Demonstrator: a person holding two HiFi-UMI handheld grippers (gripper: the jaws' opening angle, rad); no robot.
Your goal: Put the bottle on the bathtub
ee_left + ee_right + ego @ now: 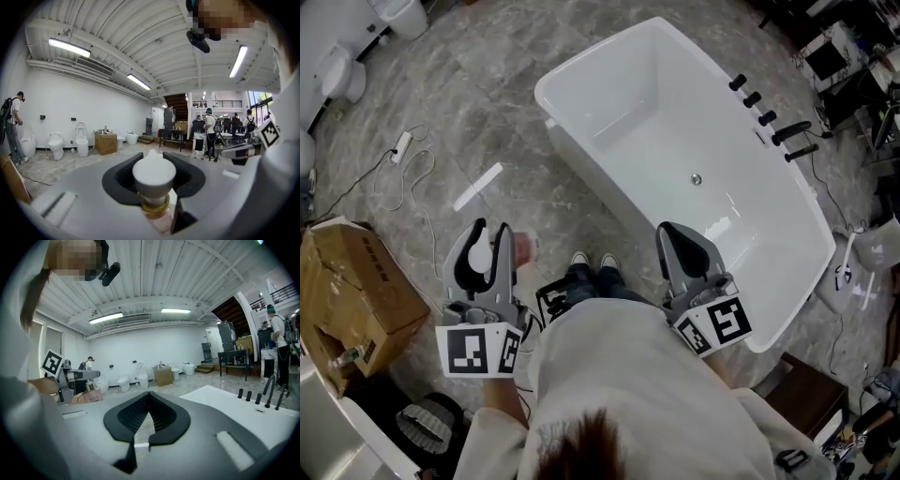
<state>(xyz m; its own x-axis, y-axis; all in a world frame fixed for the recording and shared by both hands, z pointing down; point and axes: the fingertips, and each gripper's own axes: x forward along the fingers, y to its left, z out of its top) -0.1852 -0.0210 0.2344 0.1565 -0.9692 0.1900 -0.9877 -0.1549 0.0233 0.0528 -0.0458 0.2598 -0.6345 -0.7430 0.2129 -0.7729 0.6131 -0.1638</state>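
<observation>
My left gripper (490,234) is shut on the white cap of a bottle (523,249), whose pink body shows just right of the jaws. In the left gripper view the cap (153,173) sits between the dark pads, with a gold collar and the pink body below it. The white bathtub (581,70) lies ahead and to the right, its near rim next to my right gripper (686,242). That gripper is shut and holds nothing, its pads meeting at the tips (149,399). The right gripper view shows the tub rim (225,401) at the right and the bottle (90,395) hanging under the left gripper.
Black tap fittings (766,117) stand on the tub's far rim. An open cardboard box (356,300) sits at the left, a power strip with cable (401,145) lies on the marble floor, and toilets (342,73) stand at the top left. The person's shoes (592,262) are by the tub.
</observation>
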